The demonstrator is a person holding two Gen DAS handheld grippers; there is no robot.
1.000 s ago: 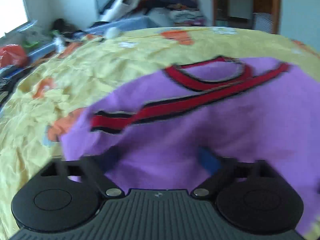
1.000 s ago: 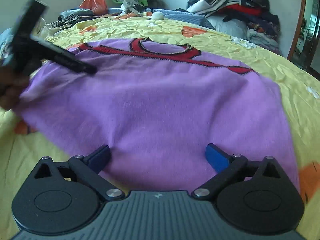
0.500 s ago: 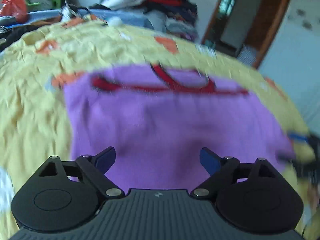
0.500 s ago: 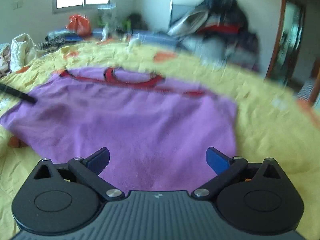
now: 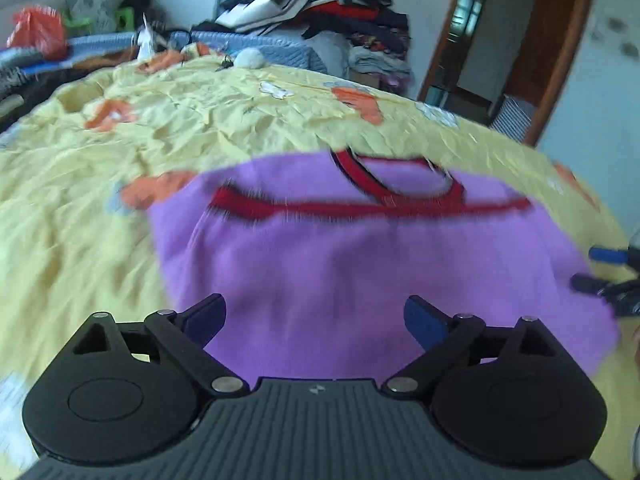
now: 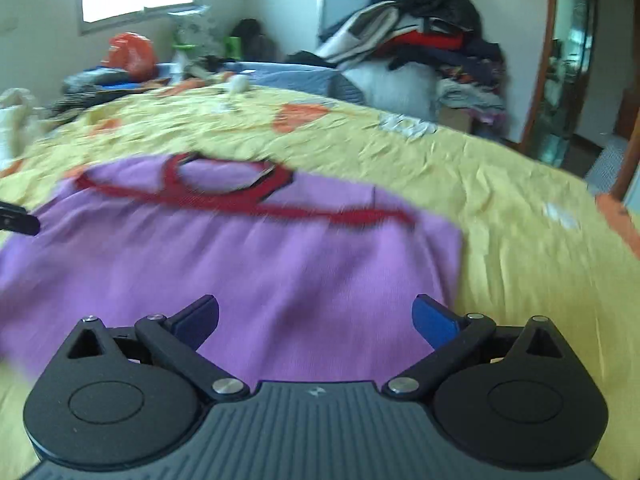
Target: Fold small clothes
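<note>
A small purple top (image 5: 360, 264) with red trim (image 5: 360, 206) at the neck and shoulders lies flat on a yellow bedsheet (image 5: 80, 240). My left gripper (image 5: 316, 320) hovers open over the garment's near edge, nothing between its blue pads. In the right wrist view the same purple top (image 6: 248, 264) spreads out ahead, and my right gripper (image 6: 316, 320) is open above its near right part. The right gripper's blue fingertips (image 5: 604, 255) show at the right edge of the left wrist view. The left gripper's dark tip (image 6: 18, 220) shows at the left edge of the right wrist view.
A heap of clothes (image 6: 420, 52) is piled at the far end of the bed, with a blue quilt (image 5: 280, 50) beside it. An orange bag (image 6: 130, 56) sits under the window. A doorway (image 5: 480, 52) opens at the right. Yellow sheet surrounds the top.
Both grippers have pulled back and risen from the top, which now lies farther ahead. The left gripper has swung round to face the garment square on. Both stay open.
</note>
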